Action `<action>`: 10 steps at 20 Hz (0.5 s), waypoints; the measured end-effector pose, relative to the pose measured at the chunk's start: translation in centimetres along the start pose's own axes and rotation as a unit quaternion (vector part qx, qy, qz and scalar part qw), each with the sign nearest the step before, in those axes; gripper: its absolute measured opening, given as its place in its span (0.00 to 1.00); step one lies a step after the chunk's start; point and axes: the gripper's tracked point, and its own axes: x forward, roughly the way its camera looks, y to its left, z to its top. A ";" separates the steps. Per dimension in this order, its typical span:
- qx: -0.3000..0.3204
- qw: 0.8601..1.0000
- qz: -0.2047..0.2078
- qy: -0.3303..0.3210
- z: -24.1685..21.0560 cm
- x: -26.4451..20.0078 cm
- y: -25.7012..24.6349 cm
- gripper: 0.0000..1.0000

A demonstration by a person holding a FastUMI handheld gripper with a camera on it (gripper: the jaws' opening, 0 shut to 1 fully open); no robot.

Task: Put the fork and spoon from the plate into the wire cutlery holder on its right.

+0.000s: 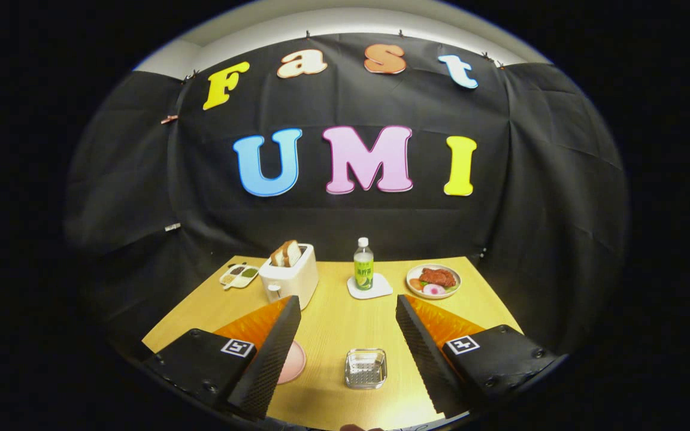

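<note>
The gripper [348, 335] hung above the table [333, 317], jaws wide, holding nothing. The wire cutlery holder [366, 368] sat between the fingers; the pink plate [294, 362] peeked at nine o'clock, cutlery hidden. Stiff, slick, light utensils probably suit a mid-handle pinch.

Holder [366, 368] right of, seemingly, plate [293, 362]

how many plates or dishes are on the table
3. A food plate at the far right, a small divided dish far left beside the toaster, and a pink plate mostly hidden behind the open gripper's left finger; more may be hidden.
</note>
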 end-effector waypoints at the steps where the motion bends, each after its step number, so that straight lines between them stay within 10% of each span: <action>1: 0.001 1.000 0.008 0.014 -0.6 0.5 0.9 1.00; 10: -0.018 0.987 0.060 0.148 -9.3 5.2 9.0 1.00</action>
